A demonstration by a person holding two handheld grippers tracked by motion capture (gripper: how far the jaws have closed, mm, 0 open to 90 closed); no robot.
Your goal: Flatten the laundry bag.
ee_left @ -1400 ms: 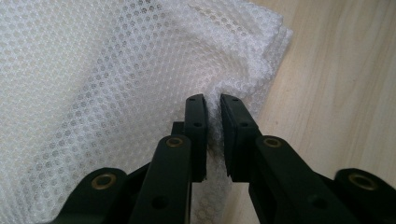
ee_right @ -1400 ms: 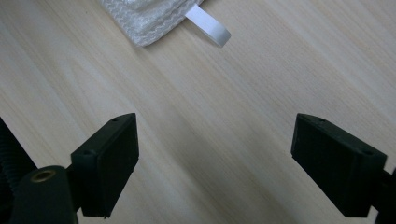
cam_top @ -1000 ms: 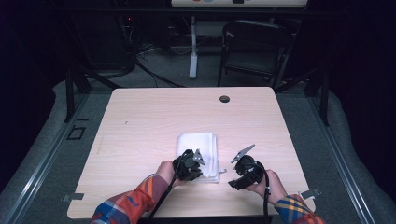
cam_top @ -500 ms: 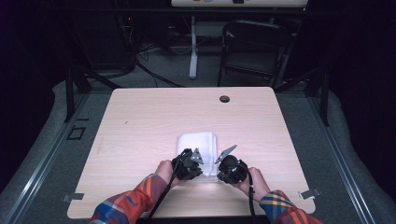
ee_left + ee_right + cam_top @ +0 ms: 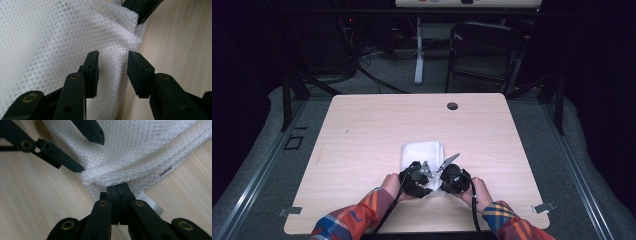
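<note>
A folded white mesh cloth (image 5: 422, 151) lies on the wooden table (image 5: 362, 130), toward the near edge. Both grippers meet at its near corner. My left gripper (image 5: 426, 171) sits at the cloth's front edge; in the left gripper view (image 5: 112, 72) its jaws have just been opening and stand apart, a fold of cloth (image 5: 50, 37) loose between the pads. My right gripper (image 5: 441, 176) comes in from the right. In the right gripper view (image 5: 117, 191) its jaws are shut on the cloth's bunched edge (image 5: 130, 152), with the left gripper (image 5: 91, 153) just beyond.
A dark grommet hole (image 5: 452, 106) sits at the table's far edge. A black chair (image 5: 484, 50) and a white stand leg (image 5: 418, 55) are on the floor beyond. A small white tag (image 5: 151, 205) pokes out under the cloth. Bare tabletop lies left and right of the cloth.
My right gripper has moved left to the cloth's near corner and closed on its edge. The left hand has stayed put while its jaws opened off the cloth.
</note>
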